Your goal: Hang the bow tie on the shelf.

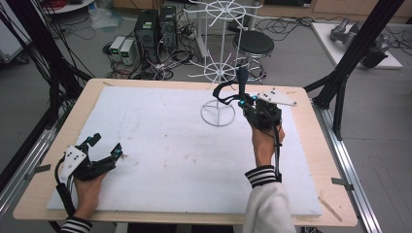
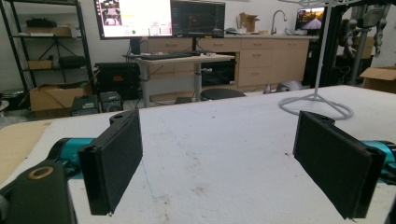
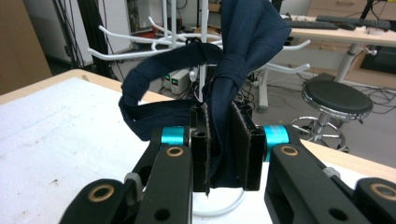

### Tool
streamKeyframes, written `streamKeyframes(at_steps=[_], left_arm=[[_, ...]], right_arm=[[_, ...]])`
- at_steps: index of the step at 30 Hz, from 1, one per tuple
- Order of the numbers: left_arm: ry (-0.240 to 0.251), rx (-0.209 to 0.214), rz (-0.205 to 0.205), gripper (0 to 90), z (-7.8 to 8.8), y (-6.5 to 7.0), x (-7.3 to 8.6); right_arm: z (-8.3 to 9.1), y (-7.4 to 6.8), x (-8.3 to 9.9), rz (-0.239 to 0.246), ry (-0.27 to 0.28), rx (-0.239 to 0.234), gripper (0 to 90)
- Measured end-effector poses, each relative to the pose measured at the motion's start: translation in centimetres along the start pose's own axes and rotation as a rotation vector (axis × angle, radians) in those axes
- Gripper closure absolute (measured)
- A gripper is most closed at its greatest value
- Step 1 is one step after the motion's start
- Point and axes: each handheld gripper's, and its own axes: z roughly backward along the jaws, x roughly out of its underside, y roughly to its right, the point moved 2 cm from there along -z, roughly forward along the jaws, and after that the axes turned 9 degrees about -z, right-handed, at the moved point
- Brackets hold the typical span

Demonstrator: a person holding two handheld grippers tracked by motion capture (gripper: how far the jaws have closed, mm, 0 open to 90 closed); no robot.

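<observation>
A dark navy cloth strip (image 3: 219,88) is pinched between the jaws of my right gripper (image 3: 223,149), which is shut on it. The cloth loops to the left and rises above the jaws. In the high view my right gripper (image 1: 252,109) is raised beside the white wire rack (image 1: 219,63), and the cloth (image 1: 228,90) arcs from it toward the rack's pole. My left gripper (image 1: 104,148) rests low on the white board (image 1: 165,150) at the front left. Its jaws stand wide open with nothing between them, as my left gripper (image 2: 219,158) shows in its own view.
The rack's round base (image 1: 218,114) sits on the board at the back right; its arms (image 3: 140,46) spread at two heights. A black stool (image 1: 253,44), computer boxes (image 1: 155,26) and cables lie on the floor beyond the table. Black frame struts (image 1: 350,58) stand at the right.
</observation>
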Motion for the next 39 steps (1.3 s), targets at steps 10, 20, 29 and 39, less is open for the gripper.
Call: streamKeyframes(at_steps=[10,20,29,39], left_arm=[[0.000,0.000,-0.001,16.1,0.0,0.0,0.0],[-0.009,-0.001,-0.002,16.0,-0.1,0.0,0.0],[-0.005,0.002,-0.002,16.0,-0.1,0.0,0.0],[0.006,0.002,-0.002,16.0,0.0,0.1,0.0]], right_arm=[[-0.8,0.1,0.5,0.003,-0.063,-0.038,50.6],[-0.6,0.1,1.0,0.040,-0.077,0.001,10.5],[3.4,0.4,3.4,0.061,0.032,-0.067,8.1],[8.7,2.3,8.9,0.032,0.225,-0.082,8.2]])
